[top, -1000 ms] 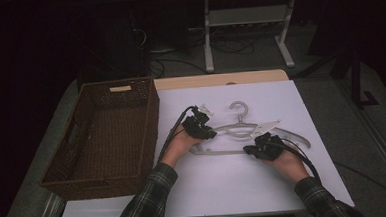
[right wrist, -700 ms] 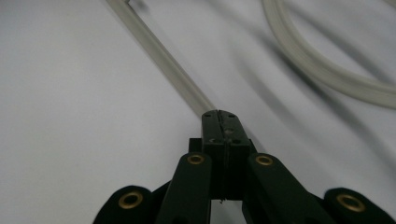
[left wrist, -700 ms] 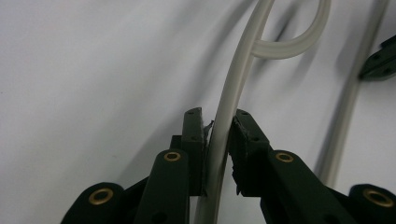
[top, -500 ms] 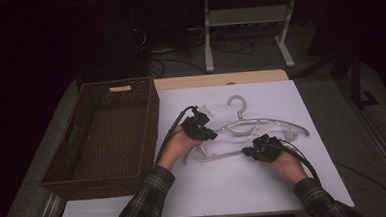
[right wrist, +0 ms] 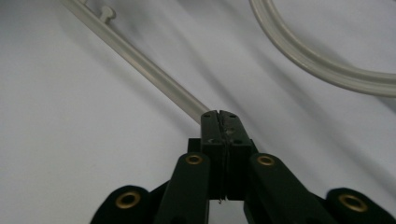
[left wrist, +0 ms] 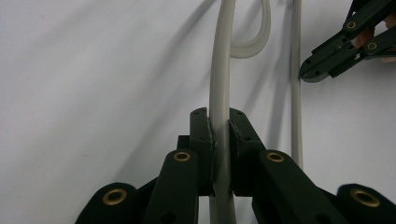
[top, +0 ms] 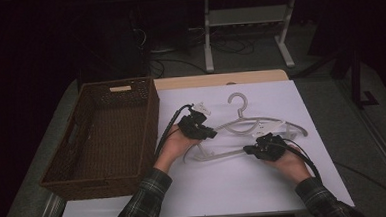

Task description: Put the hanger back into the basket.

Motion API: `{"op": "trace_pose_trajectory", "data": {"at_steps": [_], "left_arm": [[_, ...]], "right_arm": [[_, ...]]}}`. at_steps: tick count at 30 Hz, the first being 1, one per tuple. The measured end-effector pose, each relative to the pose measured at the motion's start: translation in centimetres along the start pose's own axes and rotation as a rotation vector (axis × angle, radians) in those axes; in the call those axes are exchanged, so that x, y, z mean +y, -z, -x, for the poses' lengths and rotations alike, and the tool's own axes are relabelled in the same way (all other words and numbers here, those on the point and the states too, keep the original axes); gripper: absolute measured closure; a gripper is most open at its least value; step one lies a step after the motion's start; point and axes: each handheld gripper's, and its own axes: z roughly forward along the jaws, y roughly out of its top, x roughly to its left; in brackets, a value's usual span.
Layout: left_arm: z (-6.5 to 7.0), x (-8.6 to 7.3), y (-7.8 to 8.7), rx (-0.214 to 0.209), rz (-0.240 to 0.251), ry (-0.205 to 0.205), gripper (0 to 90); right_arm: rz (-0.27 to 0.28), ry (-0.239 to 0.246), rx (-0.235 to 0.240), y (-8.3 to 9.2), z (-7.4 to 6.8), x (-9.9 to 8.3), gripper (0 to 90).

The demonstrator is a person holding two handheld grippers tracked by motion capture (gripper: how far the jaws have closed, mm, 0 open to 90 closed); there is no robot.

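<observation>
**Two claws, one hanger, basket waiting at the side**

The left gripper [left wrist: 220, 135] has just closed its jaws, and they now pinch the curved arm of the white hanger [left wrist: 222, 70] squarely between the pads. The right gripper [right wrist: 220, 122] is pressed shut at the end of the hanger's straight lower bar [right wrist: 140, 63]; from here the bar seems to run into the closed tips, though I cannot tell how much of it they have.

Out from the claws, the hanger [top: 262, 125] lies across the white sheet [top: 235, 186] near the middle of the table, its hook pointing away from the person. The wicker basket [top: 146, 106] stands well to the left of it.

To my eye the step is lifting the hanger with both claws. Done well, both ends rise together and level, so the thin plastic neither twists nor slips from the right tips. That right grip looks the weaker; I would raise slowly before swinging towards the basket.
</observation>
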Motion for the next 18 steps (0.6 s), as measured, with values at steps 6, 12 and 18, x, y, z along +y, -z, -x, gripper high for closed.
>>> {"op": "trace_pose_trajectory", "data": {"at_steps": [6, 12, 18], "left_arm": [[0.6, 0.4, 1.0, 0.036, 0.018, -0.011, 82.6], [1.0, 0.7, 2.1, 0.066, 0.038, -0.008, 82.7], [1.3, 1.3, 3.3, 0.097, 0.059, 0.005, 82.7]], "right_arm": [[0.056, -0.012, 0.016, 2.0, -0.1, -0.1, 75.9], [0.106, -0.022, 0.017, 3.8, -0.4, -0.7, 59.2], [0.098, -0.046, -0.002, 4.4, -0.3, -2.0, 36.3]]}}
